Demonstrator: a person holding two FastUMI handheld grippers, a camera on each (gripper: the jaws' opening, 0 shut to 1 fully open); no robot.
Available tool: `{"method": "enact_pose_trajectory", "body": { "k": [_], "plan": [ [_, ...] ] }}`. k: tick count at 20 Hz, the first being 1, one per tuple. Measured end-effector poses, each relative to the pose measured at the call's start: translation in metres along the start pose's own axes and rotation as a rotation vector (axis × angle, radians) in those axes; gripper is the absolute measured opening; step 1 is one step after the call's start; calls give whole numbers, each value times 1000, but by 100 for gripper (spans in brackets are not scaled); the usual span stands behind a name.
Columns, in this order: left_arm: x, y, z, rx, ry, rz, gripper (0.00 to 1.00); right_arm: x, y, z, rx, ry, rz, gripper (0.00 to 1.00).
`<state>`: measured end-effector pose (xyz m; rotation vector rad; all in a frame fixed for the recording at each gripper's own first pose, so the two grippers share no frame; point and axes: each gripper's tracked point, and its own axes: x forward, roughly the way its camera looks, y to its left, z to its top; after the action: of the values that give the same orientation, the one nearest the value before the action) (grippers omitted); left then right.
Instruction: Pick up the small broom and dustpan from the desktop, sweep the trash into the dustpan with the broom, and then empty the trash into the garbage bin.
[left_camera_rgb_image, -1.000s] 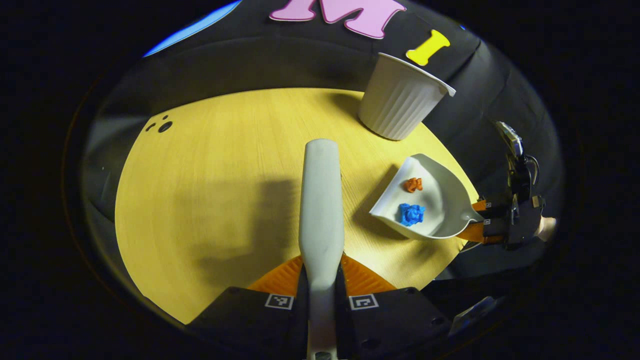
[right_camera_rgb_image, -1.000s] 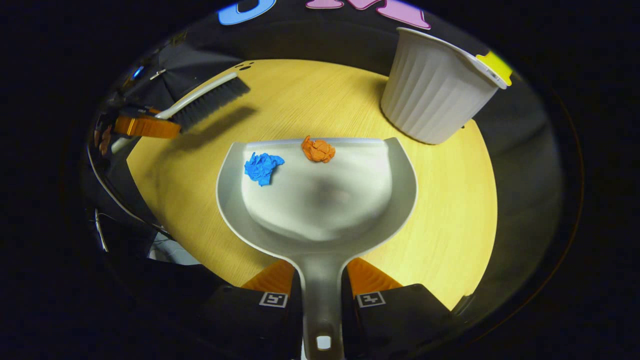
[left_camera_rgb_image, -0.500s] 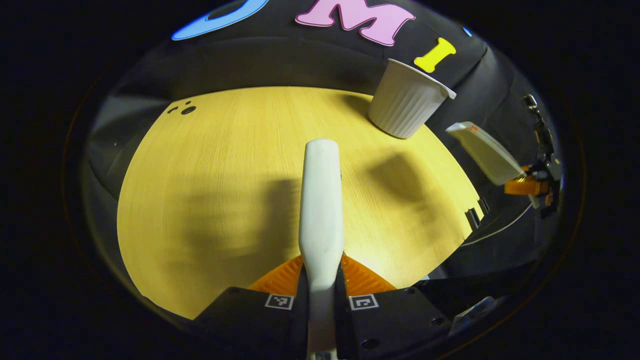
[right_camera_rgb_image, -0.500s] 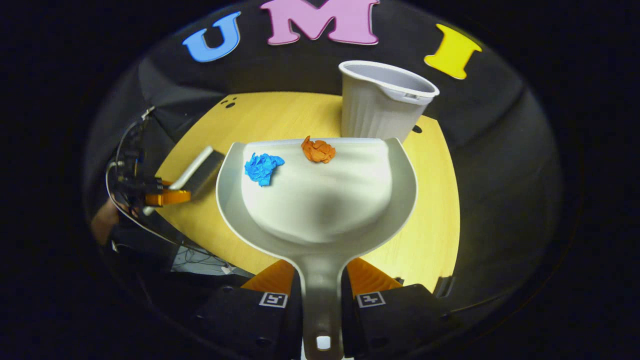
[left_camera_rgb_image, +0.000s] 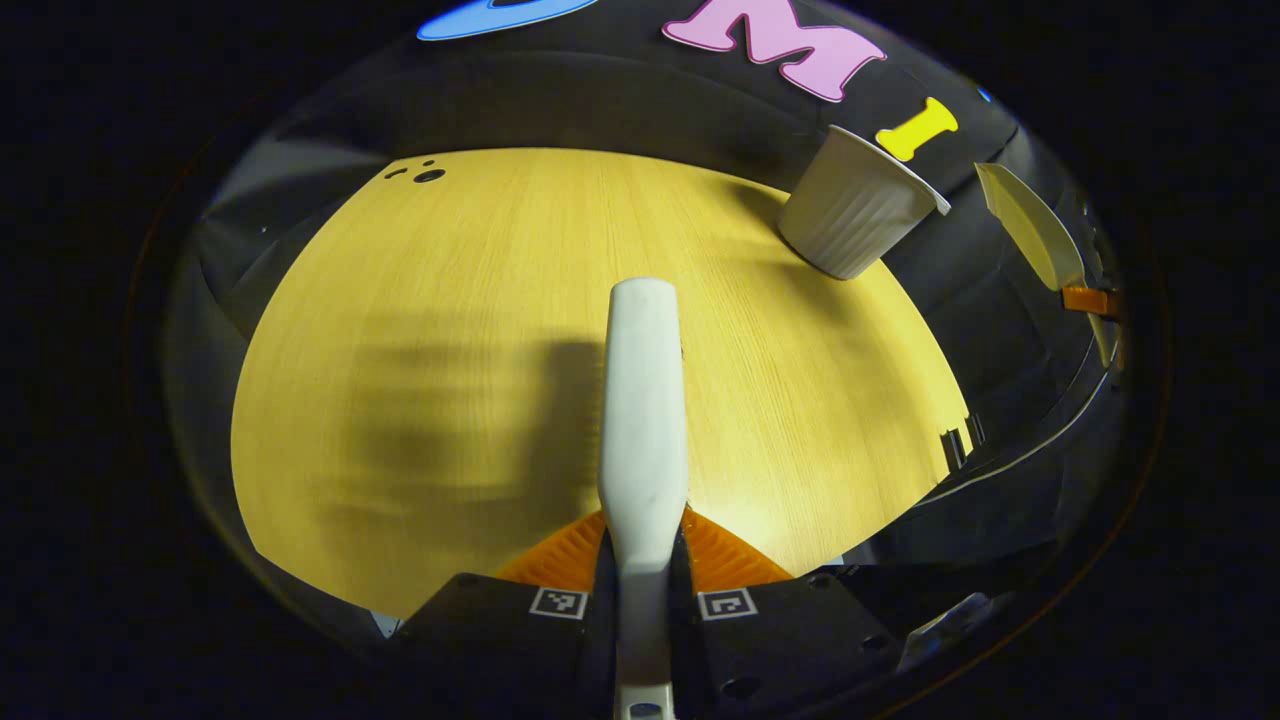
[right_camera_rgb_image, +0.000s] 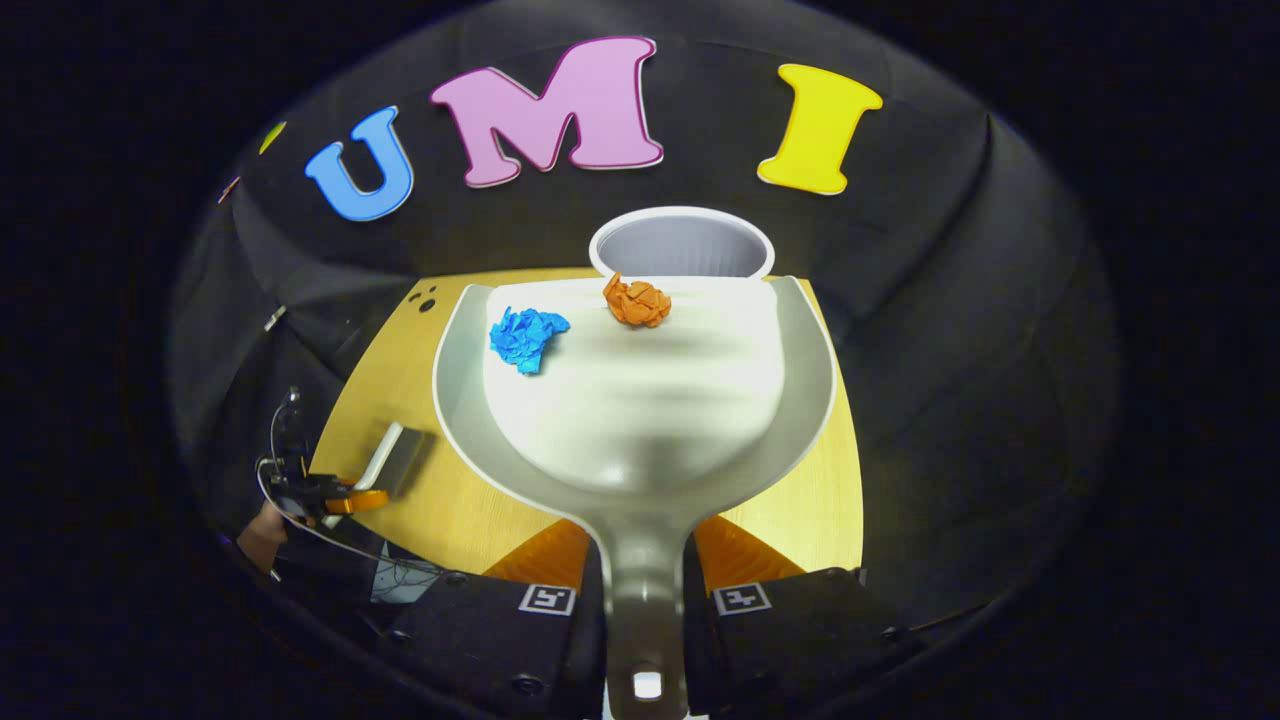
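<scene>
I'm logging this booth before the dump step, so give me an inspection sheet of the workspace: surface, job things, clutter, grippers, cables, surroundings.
Surface: yellow wood-grain desktop, bare where it shows, small dark holes near the far corner.
Job's things: dustpan lifted, front edge at the rim of the white ribbed bin; blue paper wad and orange paper wad lie near that edge. Broom held above the desktop.
Clutter: nothing seen.
Grippers: left gripper shut on the broom handle; right gripper shut on the dustpan handle.
Cables: thin wires by the left gripper in the right gripper view.
Surroundings: black cloth wall.
</scene>
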<state>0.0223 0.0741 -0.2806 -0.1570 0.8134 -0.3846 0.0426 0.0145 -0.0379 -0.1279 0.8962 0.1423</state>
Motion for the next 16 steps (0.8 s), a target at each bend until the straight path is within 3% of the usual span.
{"method": "enact_pose_trajectory", "body": {
  "k": [6,9,10,13,14,16],
  "plan": [
    [-12,24,-2,-93,-10,50,26,35,-15,65,89,-62,-8,31],
    [-18,32,-5,-146,-22,61,26,62,-37,95,85,-94,-72,39],
    [-20,35,-6,-156,-26,67,26,70,-43,102,83,-98,-91,35],
    [-24,42,-9,-173,-29,91,26,95,-62,117,50,-73,-159,39],
    [-25,44,-10,-181,-32,93,26,104,-67,121,32,-63,-180,31],
    [-26,47,-11,-214,-38,90,24,115,-75,130,-9,-67,-228,35]
  ]
}}
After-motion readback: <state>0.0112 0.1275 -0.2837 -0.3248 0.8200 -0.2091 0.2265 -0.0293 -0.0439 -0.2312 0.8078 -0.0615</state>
